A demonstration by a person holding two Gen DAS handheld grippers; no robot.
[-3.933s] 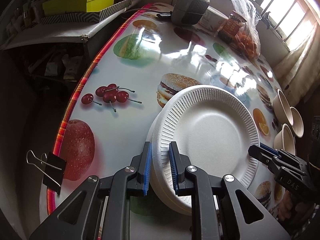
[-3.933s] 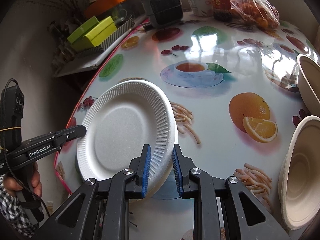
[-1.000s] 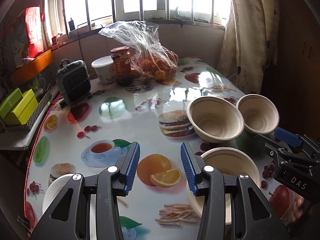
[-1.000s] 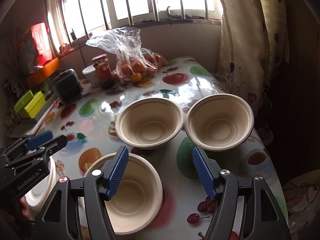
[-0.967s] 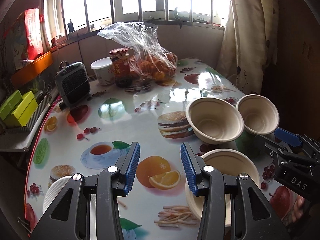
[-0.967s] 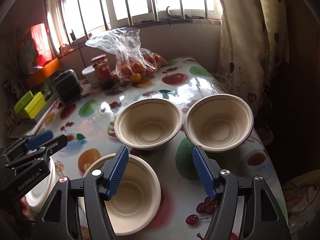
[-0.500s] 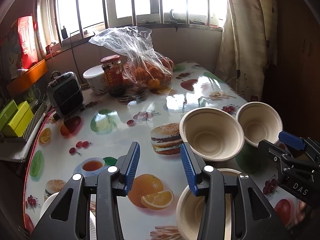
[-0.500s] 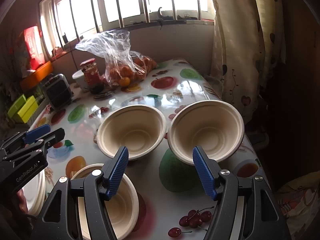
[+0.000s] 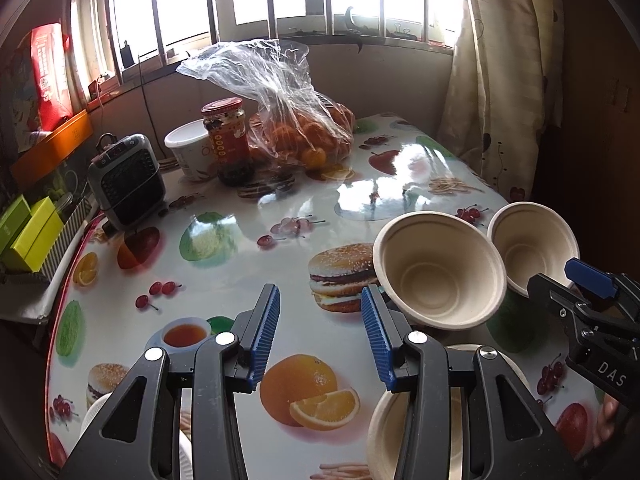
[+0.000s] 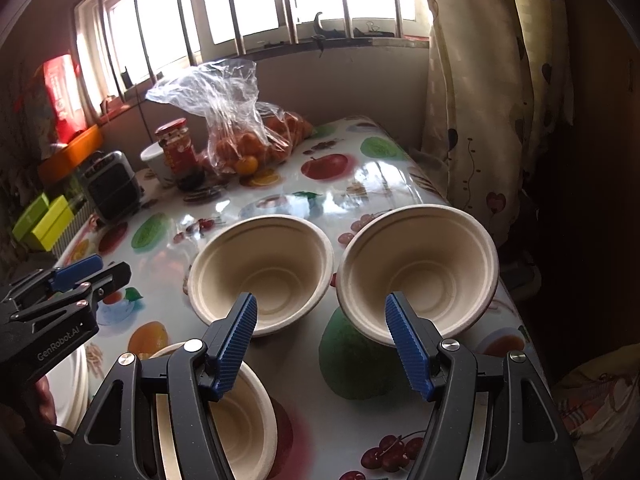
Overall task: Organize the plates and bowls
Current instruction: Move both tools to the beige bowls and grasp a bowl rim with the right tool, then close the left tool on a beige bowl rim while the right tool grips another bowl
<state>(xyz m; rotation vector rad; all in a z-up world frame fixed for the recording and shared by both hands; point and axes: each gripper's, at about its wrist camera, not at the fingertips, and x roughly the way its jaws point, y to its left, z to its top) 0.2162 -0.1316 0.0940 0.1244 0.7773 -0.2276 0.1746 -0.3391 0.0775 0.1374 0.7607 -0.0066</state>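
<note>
Three beige paper bowls stand on the fruit-print table. In the right wrist view the left bowl (image 10: 260,272) and the right bowl (image 10: 420,264) sit side by side just beyond my right gripper (image 10: 320,300), which is open and empty. The near bowl (image 10: 252,420) lies under its left finger. In the left wrist view my left gripper (image 9: 320,292) is open and empty over the printed burger. The middle bowl (image 9: 440,272) is to its right, and the near bowl (image 9: 386,440) is half hidden by its right finger. A white plate stack (image 9: 94,420) lies at the bottom left.
At the table's far end are a bag of oranges (image 9: 304,140), a red-lidded jar (image 9: 228,140), a white tub (image 9: 188,152) and a small grey heater (image 9: 128,180). Green boxes (image 9: 28,232) sit on a shelf to the left. A curtain (image 10: 480,100) hangs past the right table edge.
Both grippers, shut on the white plate earlier, have let it go and turned to the bowls. Over the last second both moved forward, so the bowls look larger and nearer. Jaw widths are unchanged.
</note>
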